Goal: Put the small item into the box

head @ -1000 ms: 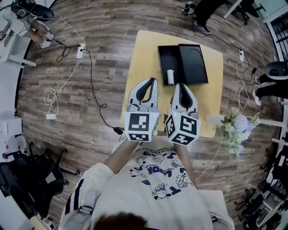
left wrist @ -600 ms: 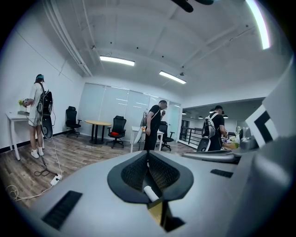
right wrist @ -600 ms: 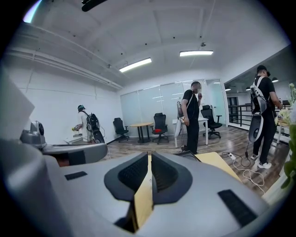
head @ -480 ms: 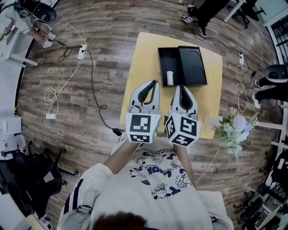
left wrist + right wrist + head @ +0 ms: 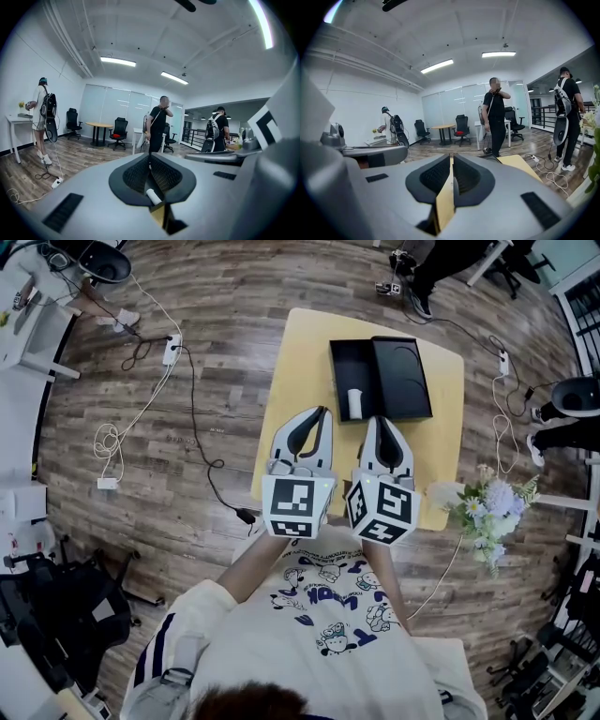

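An open black box [image 5: 342,357] lies at the far side of the yellow table [image 5: 300,362], its lid [image 5: 405,376] beside it on the right. A small white cylinder [image 5: 354,401] rests in the box's near end. Both grippers hover side by side over the table's near half, pointing at the box. My left gripper [image 5: 323,413] is shut with its tips touching and holds nothing. In the left gripper view [image 5: 150,157] the white cylinder [image 5: 152,196] shows through the gap below the pads, untouched. My right gripper [image 5: 380,420] is shut and empty, and its own view [image 5: 452,157] shows only a thin slit.
A bunch of pale flowers [image 5: 492,507] stands just off the table's right front corner. Cables and a power strip [image 5: 169,345] lie on the wooden floor to the left. A person [image 5: 158,124] stands beyond the table, with others, desks and office chairs further off.
Both grippers stay where they were, shut. Only the head view has shifted slightly.
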Available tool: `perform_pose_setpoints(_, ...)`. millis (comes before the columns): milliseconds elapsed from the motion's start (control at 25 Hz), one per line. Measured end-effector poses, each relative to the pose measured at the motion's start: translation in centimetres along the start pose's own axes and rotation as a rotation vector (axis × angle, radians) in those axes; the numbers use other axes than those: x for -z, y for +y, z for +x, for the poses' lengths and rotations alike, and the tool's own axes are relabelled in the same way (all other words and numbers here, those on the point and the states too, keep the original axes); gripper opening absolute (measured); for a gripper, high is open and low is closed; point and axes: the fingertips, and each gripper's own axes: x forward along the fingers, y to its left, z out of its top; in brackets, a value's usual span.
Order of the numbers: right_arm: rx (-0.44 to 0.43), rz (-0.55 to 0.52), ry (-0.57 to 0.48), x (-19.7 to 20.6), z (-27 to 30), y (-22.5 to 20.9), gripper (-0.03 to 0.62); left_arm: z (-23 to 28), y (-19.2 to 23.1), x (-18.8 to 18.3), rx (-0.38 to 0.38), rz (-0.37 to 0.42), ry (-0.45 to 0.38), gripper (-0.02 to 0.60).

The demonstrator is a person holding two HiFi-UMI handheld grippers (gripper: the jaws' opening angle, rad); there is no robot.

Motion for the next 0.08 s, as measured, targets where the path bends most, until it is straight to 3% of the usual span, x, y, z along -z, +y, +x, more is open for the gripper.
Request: perform_pose_setpoints(80, -0.003, 0.0, -0.001, 0.0, 0.07, 0.14, 0.043, 0.03, 0.05, -0.02, 0.0, -0.001, -0.001, 0.021)
